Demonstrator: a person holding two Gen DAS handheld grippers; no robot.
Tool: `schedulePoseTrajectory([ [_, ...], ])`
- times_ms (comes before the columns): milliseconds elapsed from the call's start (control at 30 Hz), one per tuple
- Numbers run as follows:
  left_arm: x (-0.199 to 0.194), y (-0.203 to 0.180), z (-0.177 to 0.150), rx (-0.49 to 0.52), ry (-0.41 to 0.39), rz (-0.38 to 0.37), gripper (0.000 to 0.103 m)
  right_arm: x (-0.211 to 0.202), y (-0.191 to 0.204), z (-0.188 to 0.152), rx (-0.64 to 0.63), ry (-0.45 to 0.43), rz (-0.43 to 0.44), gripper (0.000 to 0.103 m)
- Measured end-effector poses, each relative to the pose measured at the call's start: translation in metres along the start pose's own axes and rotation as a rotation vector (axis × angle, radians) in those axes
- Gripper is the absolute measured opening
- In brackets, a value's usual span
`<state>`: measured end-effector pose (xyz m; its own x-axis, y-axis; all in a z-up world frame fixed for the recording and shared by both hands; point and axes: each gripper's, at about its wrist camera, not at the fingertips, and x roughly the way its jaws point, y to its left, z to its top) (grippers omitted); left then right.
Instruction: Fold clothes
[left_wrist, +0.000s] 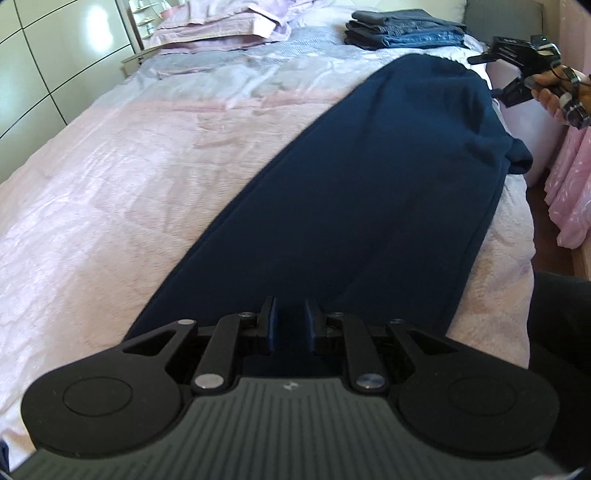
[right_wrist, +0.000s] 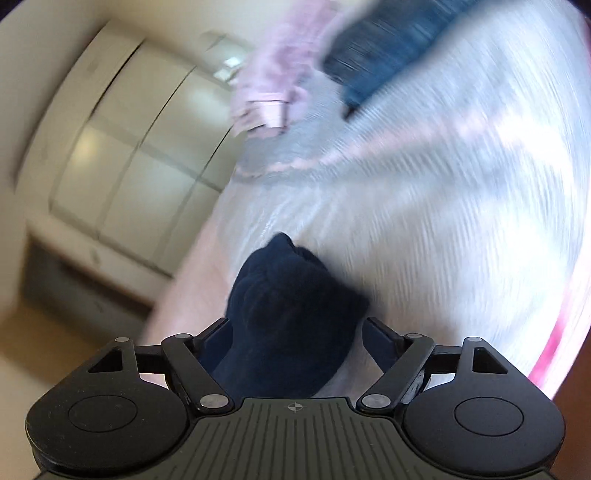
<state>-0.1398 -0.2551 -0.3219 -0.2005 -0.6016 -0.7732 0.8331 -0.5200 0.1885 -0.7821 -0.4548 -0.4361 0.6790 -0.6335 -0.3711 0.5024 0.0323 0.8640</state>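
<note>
A wide bed (left_wrist: 110, 177) fills the room, covered with a crinkled pale pink and grey bedspread (left_wrist: 207, 81). Pink pillows (left_wrist: 221, 26) lie at its head. Along the far side stands a tall cream wardrobe (left_wrist: 44, 55) with glossy panel doors that throw back bright patches of light; the right wrist view shows the same doors (right_wrist: 122, 177), blurred. A small bedside table (left_wrist: 133, 59) sits between wardrobe and bed. On the near side a pink patterned curtain (left_wrist: 569, 184) hangs beside a strip of brown wooden floor (left_wrist: 541, 206)
</note>
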Motion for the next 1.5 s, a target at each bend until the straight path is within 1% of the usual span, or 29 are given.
schedulePoseTrajectory([
  [100,0.008,-0.002,0.005,-0.003,0.003,-0.004,0.012,0.019,-0.009,-0.004,0.123,0.011,0.026,0.080],
  [133,0.008,-0.003,0.005,-0.002,0.005,-0.005,0.012,0.025,-0.009,-0.004,0.139,0.015,0.051,0.080],
  [167,0.008,-0.003,0.005,0.002,0.006,-0.005,0.012,0.030,-0.006,-0.001,0.144,0.015,0.062,0.077],
  [200,0.008,-0.003,0.004,0.002,0.007,-0.007,0.013,0.032,-0.003,0.004,0.136,0.003,0.051,0.035],
  [233,0.008,-0.002,0.004,0.001,0.009,-0.009,0.013,0.032,0.002,0.011,0.097,-0.022,0.040,0.018],
  [333,0.007,-0.002,0.002,-0.006,0.007,-0.006,0.013,0.032,0.021,0.032,-0.089,-0.087,0.051,0.017],
  [367,0.007,-0.001,0.001,-0.010,0.006,-0.004,0.013,0.035,0.027,0.033,-0.144,-0.087,0.046,0.017],
  [400,0.007,-0.001,0.001,-0.014,0.005,-0.002,0.013,0.040,0.026,0.034,-0.168,-0.078,0.037,0.017],
  [467,0.006,-0.001,0.000,-0.022,0.002,0.002,0.014,0.051,0.015,0.037,-0.146,-0.042,0.013,0.017],
  [500,0.005,-0.001,-0.001,-0.025,0.001,0.006,0.014,0.052,0.009,0.037,-0.125,-0.030,0.015,0.018],
  [567,-0.002,-0.001,-0.003,-0.026,-0.001,0.025,0.015,0.044,0.009,0.032,-0.115,-0.031,0.008,0.019],
  [633,-0.011,-0.001,-0.006,-0.028,-0.004,0.048,0.015,0.032,0.016,0.025,-0.136,-0.046,-0.029,0.027],
  [667,-0.016,0.001,-0.009,-0.036,-0.005,0.062,0.015,0.022,0.021,0.017,-0.167,-0.069,-0.069,0.046],
  [700,-0.022,0.002,-0.012,-0.044,-0.005,0.077,0.015,0.013,0.027,0.012,-0.197,-0.097,-0.110,0.058],
  [733,-0.028,0.003,-0.016,-0.055,-0.006,0.094,0.015,0.004,0.034,0.007,-0.226,-0.122,-0.134,0.059],
  [800,-0.041,0.005,-0.024,-0.071,-0.007,0.133,0.015,-0.015,0.050,-0.009,-0.284,-0.149,-0.134,0.059],
  [900,-0.063,0.007,-0.038,-0.104,-0.016,0.193,0.016,-0.027,0.081,-0.049,-0.388,-0.122,-0.052,0.059],
  [933,-0.072,0.009,-0.044,-0.119,-0.020,0.210,0.016,-0.028,0.091,-0.064,-0.431,-0.092,-0.022,0.059],
  [1100,-0.118,0.011,-0.079,-0.181,-0.027,0.290,0.020,-0.012,0.132,-0.147,-0.672,0.121,0.114,0.059],
  [1167,-0.136,0.010,-0.095,-0.188,-0.025,0.316,0.022,0.003,0.140,-0.173,-0.748,0.203,0.126,0.059],
  [1200,-0.144,0.009,-0.102,-0.189,-0.023,0.329,0.023,0.013,0.141,-0.182,-0.760,0.253,0.123,0.059],
  [1233,-0.153,0.009,-0.110,-0.191,-0.021,0.341,0.024,0.020,0.144,-0.190,-0.778,0.275,0.100,0.059],
  [1300,-0.167,0.009,-0.127,-0.197,-0.013,0.366,0.026,0.025,0.153,-0.207,-0.827,0.256,0.033,0.059],
  [1333,-0.173,0.011,-0.137,-0.203,-0.006,0.377,0.027,0.023,0.160,-0.213,-0.843,0.239,0.032,0.059],
  [1400,-0.184,0.015,-0.157,-0.214,0.010,0.401,0.027,0.022,0.178,-0.227,-0.884,0.236,0.076,0.059],
  [1500,-0.185,0.022,-0.184,-0.230,0.047,0.448,0.028,0.025,0.215,-0.263,-1.039,0.269,0.138,0.060],
])
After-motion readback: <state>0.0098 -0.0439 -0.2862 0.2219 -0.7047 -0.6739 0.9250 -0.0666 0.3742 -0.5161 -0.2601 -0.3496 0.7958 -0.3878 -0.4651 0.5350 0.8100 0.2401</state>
